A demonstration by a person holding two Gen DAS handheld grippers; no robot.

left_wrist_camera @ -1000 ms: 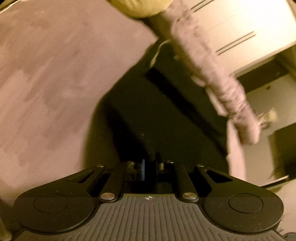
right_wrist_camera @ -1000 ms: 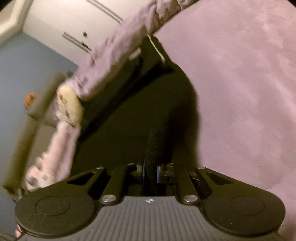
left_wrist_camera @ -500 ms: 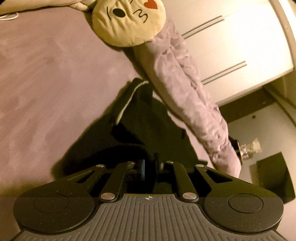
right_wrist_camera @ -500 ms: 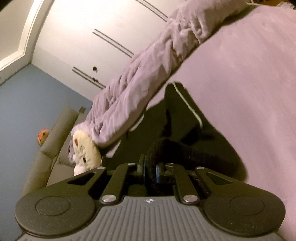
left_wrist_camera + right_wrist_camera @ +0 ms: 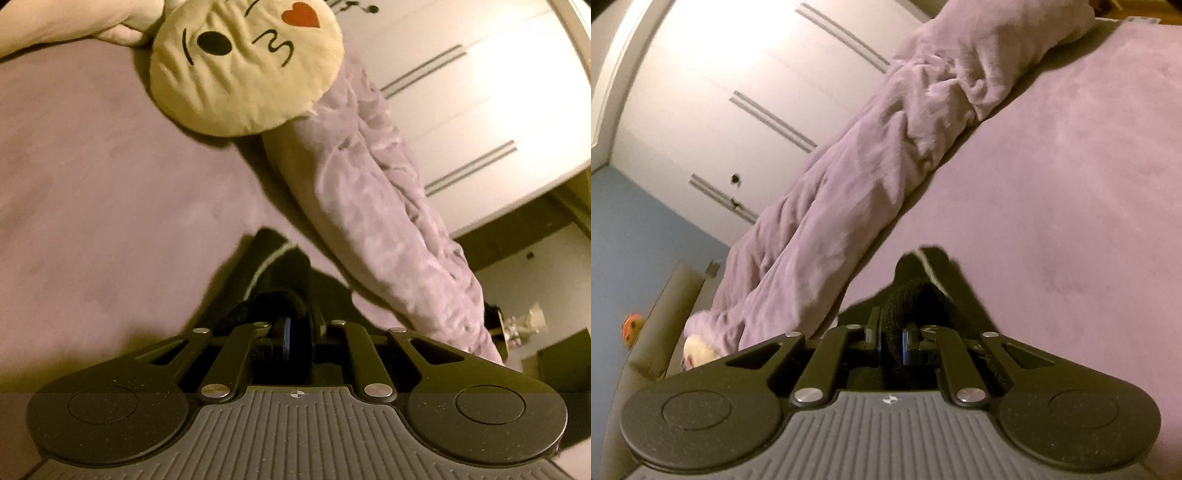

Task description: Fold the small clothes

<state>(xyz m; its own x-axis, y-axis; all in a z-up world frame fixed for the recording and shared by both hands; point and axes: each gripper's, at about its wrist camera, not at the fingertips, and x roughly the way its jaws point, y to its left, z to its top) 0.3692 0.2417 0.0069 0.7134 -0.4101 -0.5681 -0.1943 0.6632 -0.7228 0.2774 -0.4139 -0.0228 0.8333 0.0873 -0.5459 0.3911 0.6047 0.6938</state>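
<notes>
A small black garment point(image 5: 273, 280) with a thin white stripe lies on the purple bed cover point(image 5: 92, 221). My left gripper point(image 5: 299, 328) is shut on one black edge of it, low over the bed. My right gripper point(image 5: 892, 332) is shut on another thick black edge of the same garment point(image 5: 923, 280). In both views only a short bunched part of the garment shows beyond the fingers, folded over on itself. The rest is hidden under the grippers.
A long rolled purple blanket point(image 5: 369, 192) lies along the bed's edge, also in the right wrist view point(image 5: 868, 184). A round cream emoji cushion point(image 5: 243, 66) lies at its end. White wardrobe doors point(image 5: 720, 92) stand beyond the bed.
Both grippers have carried the held edges forward and down toward the blanket. The garment, spread out long one second ago, is now bunched short in front of the fingers.
</notes>
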